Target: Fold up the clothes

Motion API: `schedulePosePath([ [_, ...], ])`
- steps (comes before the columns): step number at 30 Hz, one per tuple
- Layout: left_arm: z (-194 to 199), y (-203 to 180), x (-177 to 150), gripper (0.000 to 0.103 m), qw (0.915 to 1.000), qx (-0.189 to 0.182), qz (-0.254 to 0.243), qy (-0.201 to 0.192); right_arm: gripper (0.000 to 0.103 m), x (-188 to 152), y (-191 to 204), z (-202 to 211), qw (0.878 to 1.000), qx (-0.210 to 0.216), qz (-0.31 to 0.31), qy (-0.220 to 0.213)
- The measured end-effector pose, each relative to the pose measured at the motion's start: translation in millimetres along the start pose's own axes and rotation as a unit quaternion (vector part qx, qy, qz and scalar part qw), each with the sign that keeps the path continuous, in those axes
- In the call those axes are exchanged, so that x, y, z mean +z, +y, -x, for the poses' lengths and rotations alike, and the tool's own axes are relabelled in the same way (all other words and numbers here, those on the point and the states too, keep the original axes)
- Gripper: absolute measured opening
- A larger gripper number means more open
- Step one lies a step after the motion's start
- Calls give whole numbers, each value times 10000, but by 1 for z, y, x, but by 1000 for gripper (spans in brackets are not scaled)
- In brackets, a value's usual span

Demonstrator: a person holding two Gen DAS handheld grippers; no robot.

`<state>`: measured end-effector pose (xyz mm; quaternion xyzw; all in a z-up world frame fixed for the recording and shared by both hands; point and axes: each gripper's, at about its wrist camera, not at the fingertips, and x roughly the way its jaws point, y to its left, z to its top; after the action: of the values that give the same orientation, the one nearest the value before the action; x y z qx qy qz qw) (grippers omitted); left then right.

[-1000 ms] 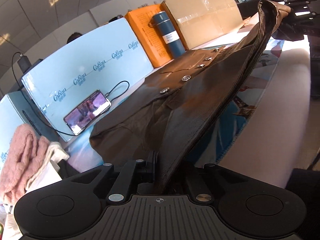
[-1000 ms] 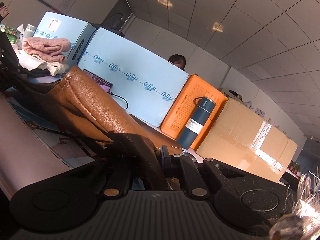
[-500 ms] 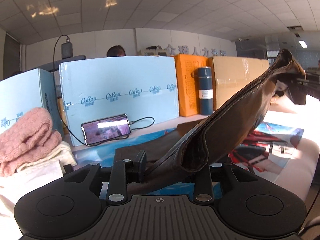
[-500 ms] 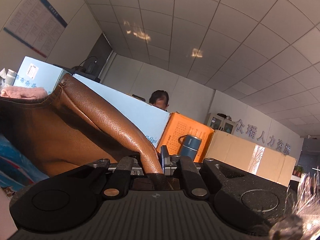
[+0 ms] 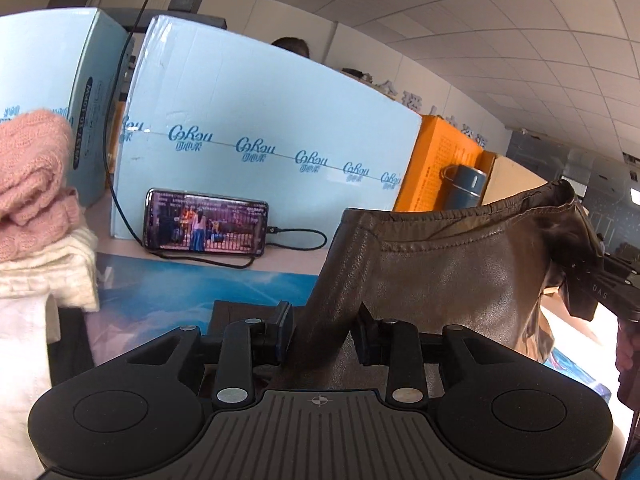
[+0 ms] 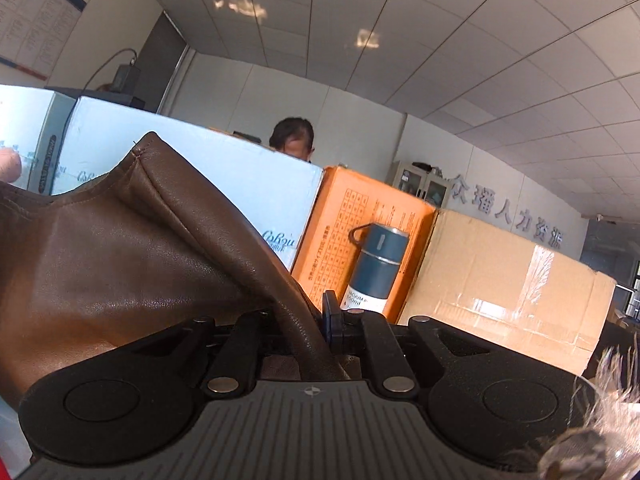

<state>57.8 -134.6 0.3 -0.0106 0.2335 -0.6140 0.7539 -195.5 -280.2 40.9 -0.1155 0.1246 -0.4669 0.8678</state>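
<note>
A brown leather garment hangs in the air, stretched between my two grippers. My left gripper is shut on one end of it, the leather bunched between its fingers. In the right wrist view the same garment fills the left half, and my right gripper is shut on a fold of it. The right gripper also shows in the left wrist view at the far right, holding the garment's other end. The lower part of the garment is hidden behind the gripper bodies.
Light blue boxes, an orange box, a cardboard box and a blue flask line the table's back. A phone leans on the blue box. Folded pink and cream knitwear sits at left. A person is behind the boxes.
Both grippers have lifted the garment off the table and raised it; it now hangs stretched between them. Both cameras have tilted up towards the boxes and ceiling.
</note>
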Motion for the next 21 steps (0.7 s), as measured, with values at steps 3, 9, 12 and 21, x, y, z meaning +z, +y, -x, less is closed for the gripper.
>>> schedulePosePath([
  [3, -14, 15, -7, 32, 9993, 74, 255, 264, 10, -3, 8, -25, 9995, 57, 195, 258],
  [9, -21, 24, -12, 51, 9980, 228, 392, 434, 14, -9, 24, -76, 9963, 32, 421, 748],
  [12, -23, 23, -12, 48, 9981, 247, 322, 465, 27, -13, 27, -91, 9952, -43, 333, 914],
  [21, -28, 25, -12, 46, 9969, 301, 367, 620, 84, -33, -5, -108, 9825, -1325, -840, 1000],
])
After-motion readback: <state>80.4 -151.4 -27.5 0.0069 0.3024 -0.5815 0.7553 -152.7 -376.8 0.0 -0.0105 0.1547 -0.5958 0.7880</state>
